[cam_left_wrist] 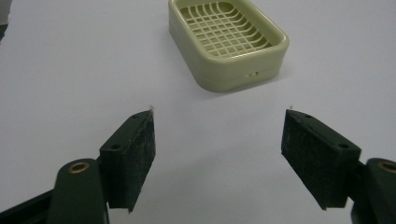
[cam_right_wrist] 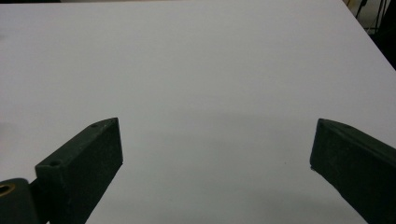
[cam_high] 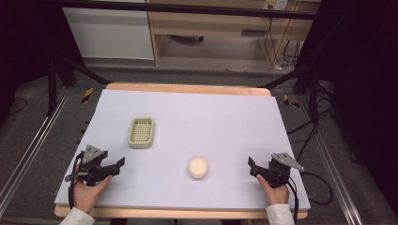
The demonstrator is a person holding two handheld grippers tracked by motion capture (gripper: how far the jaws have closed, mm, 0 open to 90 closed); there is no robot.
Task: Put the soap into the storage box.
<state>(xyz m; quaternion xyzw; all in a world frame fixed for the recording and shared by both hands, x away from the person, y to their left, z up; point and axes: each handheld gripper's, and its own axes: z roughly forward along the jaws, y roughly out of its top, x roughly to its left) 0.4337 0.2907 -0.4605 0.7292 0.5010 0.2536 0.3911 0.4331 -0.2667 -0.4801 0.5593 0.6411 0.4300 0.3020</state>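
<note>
The right gripper (cam_right_wrist: 217, 140), a pair of black, flat-sided jaws with rough dark pads, rises from the bottom of the right gripper view, one jaw at about 8 o'clock with a brass-coloured pivot at the lower corner, the other at about 4 o'clock, and they stand wide apart with nothing between them. Beyond and under them lies the pale lilac-white smooth table surface (cam_right_wrist: 201, 65), running up to 12 o'clock, where it ends at a dark edge, with dark cables and floor at about 1 o'clock.
</note>
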